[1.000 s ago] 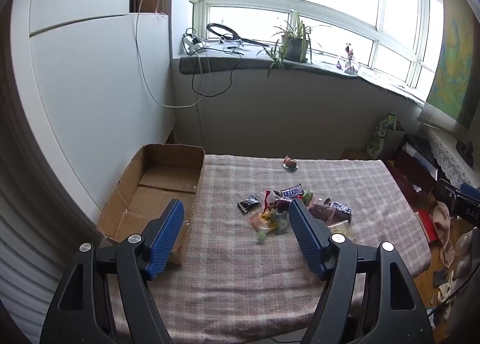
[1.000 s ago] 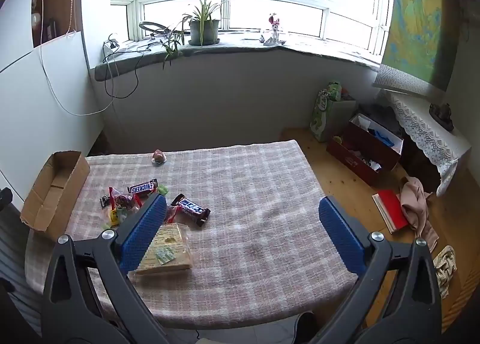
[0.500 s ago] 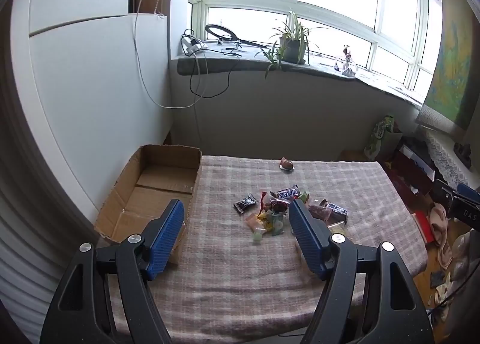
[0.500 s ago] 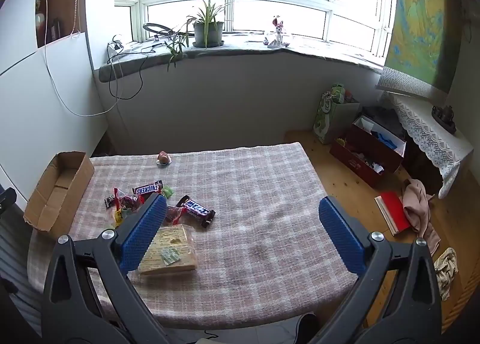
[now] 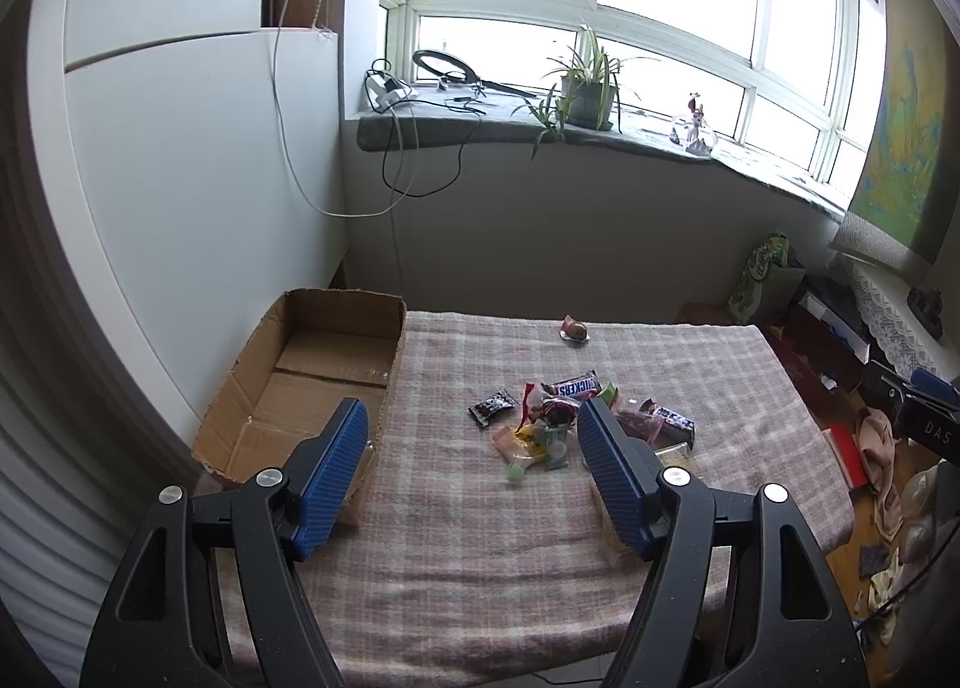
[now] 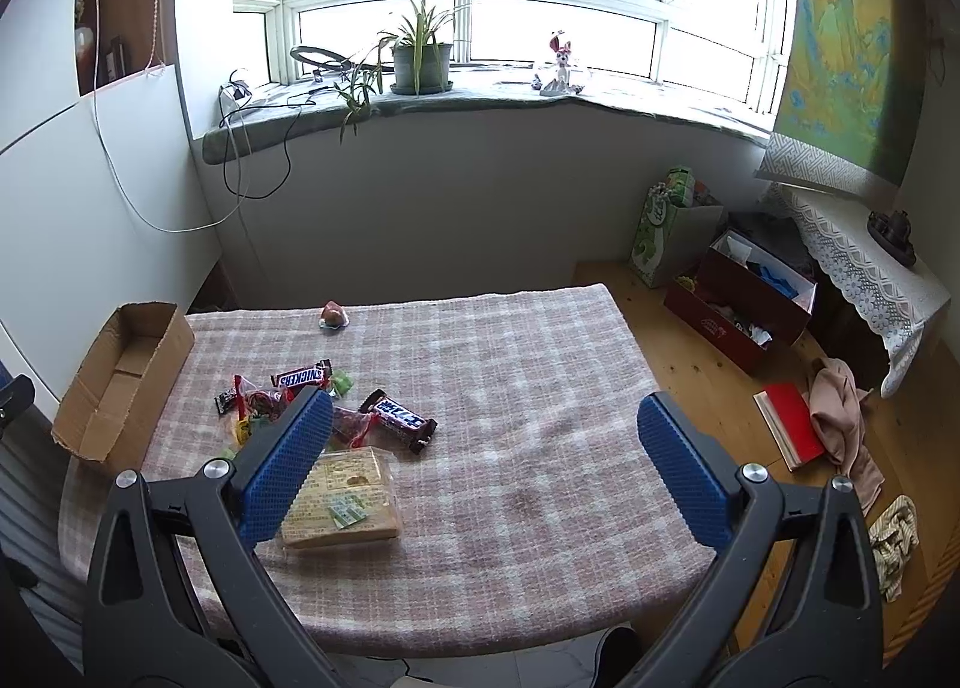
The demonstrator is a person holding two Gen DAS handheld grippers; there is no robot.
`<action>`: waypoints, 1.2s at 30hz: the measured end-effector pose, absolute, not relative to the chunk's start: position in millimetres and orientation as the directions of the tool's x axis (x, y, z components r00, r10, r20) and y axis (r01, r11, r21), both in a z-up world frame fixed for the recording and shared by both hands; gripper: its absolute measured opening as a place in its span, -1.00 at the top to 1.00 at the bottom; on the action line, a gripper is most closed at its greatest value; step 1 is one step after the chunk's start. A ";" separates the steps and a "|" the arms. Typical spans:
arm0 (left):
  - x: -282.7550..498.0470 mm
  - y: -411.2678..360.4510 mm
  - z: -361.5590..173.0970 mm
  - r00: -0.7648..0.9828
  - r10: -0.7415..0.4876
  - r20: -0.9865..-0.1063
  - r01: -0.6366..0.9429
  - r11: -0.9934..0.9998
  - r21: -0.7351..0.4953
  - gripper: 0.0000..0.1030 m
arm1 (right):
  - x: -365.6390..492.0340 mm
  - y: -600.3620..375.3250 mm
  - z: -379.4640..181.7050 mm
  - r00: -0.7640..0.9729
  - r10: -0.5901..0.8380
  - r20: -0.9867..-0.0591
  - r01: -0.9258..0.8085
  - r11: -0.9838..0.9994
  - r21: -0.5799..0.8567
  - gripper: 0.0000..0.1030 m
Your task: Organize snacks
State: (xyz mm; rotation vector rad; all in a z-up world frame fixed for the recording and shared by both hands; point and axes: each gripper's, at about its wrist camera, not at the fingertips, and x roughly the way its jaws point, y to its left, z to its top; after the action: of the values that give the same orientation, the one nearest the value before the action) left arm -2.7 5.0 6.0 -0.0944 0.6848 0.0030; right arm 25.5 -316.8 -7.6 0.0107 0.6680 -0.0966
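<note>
A pile of snacks lies on the checked tablecloth [image 5: 456,514]: a Snickers bar [image 5: 577,386] [image 6: 302,375], a dark blue bar [image 6: 398,419] [image 5: 673,419], a black packet [image 5: 492,404], small candies [image 5: 528,445] and a flat pack of crackers [image 6: 342,497]. A single wrapped sweet [image 5: 575,331] [image 6: 333,316] lies apart near the far edge. An open empty cardboard box [image 5: 312,376] [image 6: 123,376] sits at the table's left end. My left gripper [image 5: 471,418] is open and empty, above the table before the pile. My right gripper [image 6: 486,406] is open and empty, high over the table's right half.
The table stands against a white wall on the left, with a windowsill with a plant [image 6: 420,60] and cables behind. On the floor to the right are a red box [image 6: 744,310], a green bag [image 6: 660,226], a red book [image 6: 792,430] and clothes [image 6: 840,418].
Both grippers have drawn back and up slightly, so the table and snacks look a little smaller and farther. Nothing on the table has moved. Both stay open.
</note>
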 end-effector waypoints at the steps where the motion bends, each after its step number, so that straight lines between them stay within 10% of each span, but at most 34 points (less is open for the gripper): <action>1: -2.6 5.1 6.1 0.775 -0.029 -0.632 -0.033 0.996 -0.085 -0.41 | 25.3 -316.3 -7.1 0.780 -0.086 -0.620 0.093 0.995 -0.021 -1.00; 36: 8.0 -4.8 -13.6 0.719 -0.093 -0.688 -0.002 0.991 -0.136 -0.41 | 38.8 -326.7 -37.0 0.719 -0.049 -0.693 0.086 0.996 0.018 -1.00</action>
State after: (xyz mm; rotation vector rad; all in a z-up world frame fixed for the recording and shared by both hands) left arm 8.0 -4.8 -13.6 -0.1299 0.7667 -0.0504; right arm 38.8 -326.7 -37.0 0.0500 0.7644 -0.0746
